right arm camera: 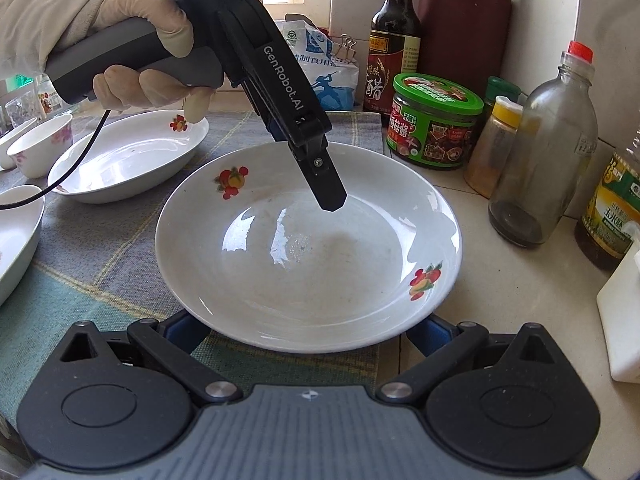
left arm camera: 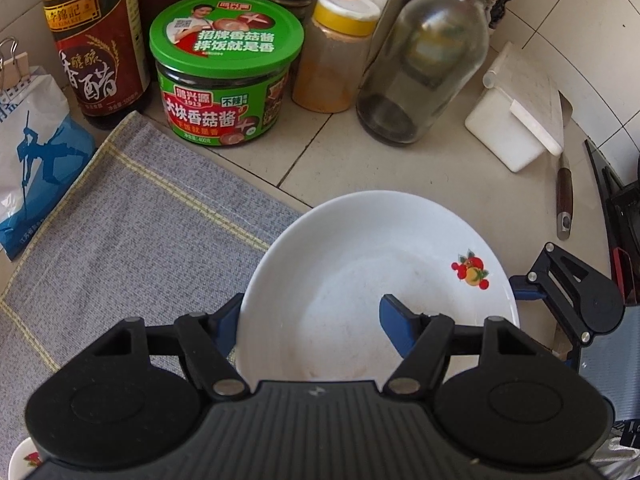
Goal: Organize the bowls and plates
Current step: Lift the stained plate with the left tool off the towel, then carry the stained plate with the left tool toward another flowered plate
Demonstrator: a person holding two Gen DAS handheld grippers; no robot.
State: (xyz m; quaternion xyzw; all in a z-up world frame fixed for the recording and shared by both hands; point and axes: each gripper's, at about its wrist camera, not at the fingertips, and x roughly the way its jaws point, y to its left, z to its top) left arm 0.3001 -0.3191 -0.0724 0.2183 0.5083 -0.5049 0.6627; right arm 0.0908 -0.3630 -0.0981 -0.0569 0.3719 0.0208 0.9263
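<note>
A white deep plate with fruit prints (right arm camera: 308,256) rests half on the grey cloth and half on the tiled counter. It also shows in the left wrist view (left arm camera: 360,280). My left gripper (left arm camera: 308,320) is open and straddles the plate's rim, one finger outside and one finger (left arm camera: 400,326) inside; in the right wrist view its finger (right arm camera: 326,188) points down into the plate. My right gripper (right arm camera: 308,334) is open at the plate's near edge, its blue fingertips (right arm camera: 184,330) low beside the rim. A second white plate (right arm camera: 128,160) lies behind on the left.
Small bowls (right arm camera: 38,148) and another dish (right arm camera: 16,240) stand at the left. A green-lidded jar (left arm camera: 224,76), vinegar bottle (left arm camera: 96,40), spice jar (left arm camera: 336,52), glass bottle (left arm camera: 424,60), white box (left arm camera: 516,120), knife (left arm camera: 564,196) and salt bag (left arm camera: 32,152) line the back. An oil bottle (right arm camera: 612,208) stands right.
</note>
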